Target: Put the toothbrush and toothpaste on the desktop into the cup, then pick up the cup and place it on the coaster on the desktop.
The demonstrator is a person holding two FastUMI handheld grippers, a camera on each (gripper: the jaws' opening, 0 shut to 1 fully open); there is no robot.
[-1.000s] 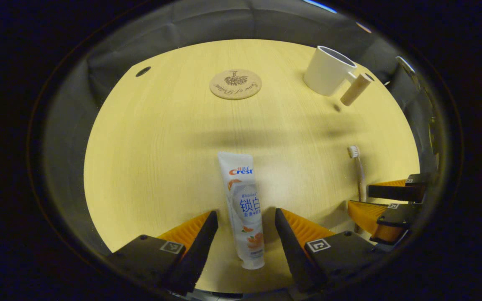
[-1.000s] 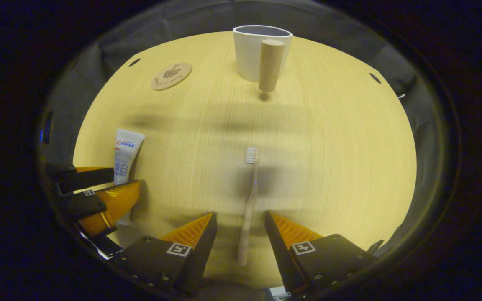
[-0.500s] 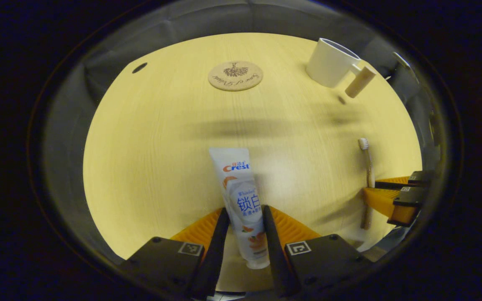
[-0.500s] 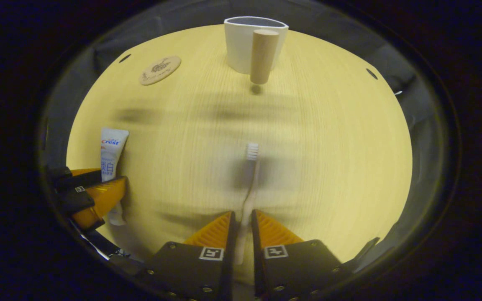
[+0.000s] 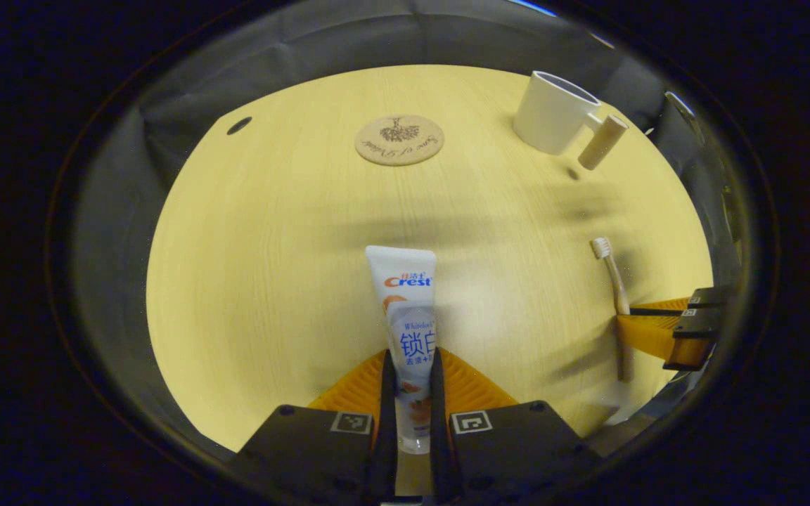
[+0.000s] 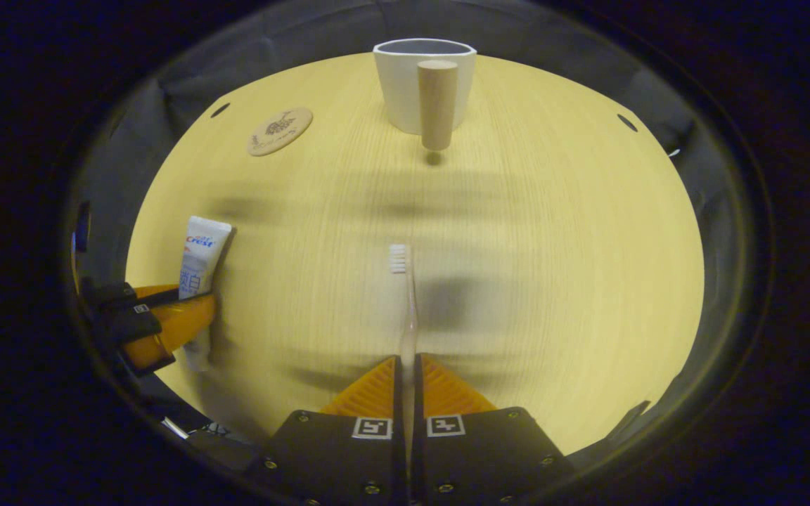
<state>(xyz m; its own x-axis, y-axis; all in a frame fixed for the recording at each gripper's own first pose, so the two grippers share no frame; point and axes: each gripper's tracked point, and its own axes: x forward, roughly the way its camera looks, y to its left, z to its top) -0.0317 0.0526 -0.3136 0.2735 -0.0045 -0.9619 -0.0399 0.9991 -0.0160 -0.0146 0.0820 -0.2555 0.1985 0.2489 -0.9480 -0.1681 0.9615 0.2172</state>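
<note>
Left gripper (image 5: 410, 393) clamped on the toothpaste (image 5: 410, 330), both orange fingers (image 5: 356, 383) pressing the lower part of the tube near its cap end, crimped end pointing away over the desktop (image 5: 271, 267). Seen from the right gripper view as well, low at the left edge — left gripper (image 6: 166, 316) pinching the same toothpaste (image 6: 201, 260), cap end poking out below the fingers. Right gripper (image 6: 405, 379) closed tight on the toothbrush (image 6: 405, 302), fingers (image 6: 373, 390) meeting on the handle with barely a slit between them, bristled head pointing forward and away. From the left gripper view, right gripper (image 5: 658, 330) at the far right edge, toothbrush (image 5: 612, 281) running through it, head up toward the cup and handle end sticking out below. Whether either item is clear of the desktop or just touching it — cannot tell. Farther out, white cup (image 6: 425, 77) upright at the far side of the desktop (image 6: 553, 246), rim open, its wooden handle (image 6: 437, 102) facing the right gripper; in the left gripper view, cup (image 5: 553, 112) at upper right with handle (image 5: 602, 140) angled down to the right. Round coaster (image 5: 399, 140) lying flat, well apart from the cup, nothing on it; in the right gripper view, coaster (image 6: 280, 131) left of the cup.
</note>
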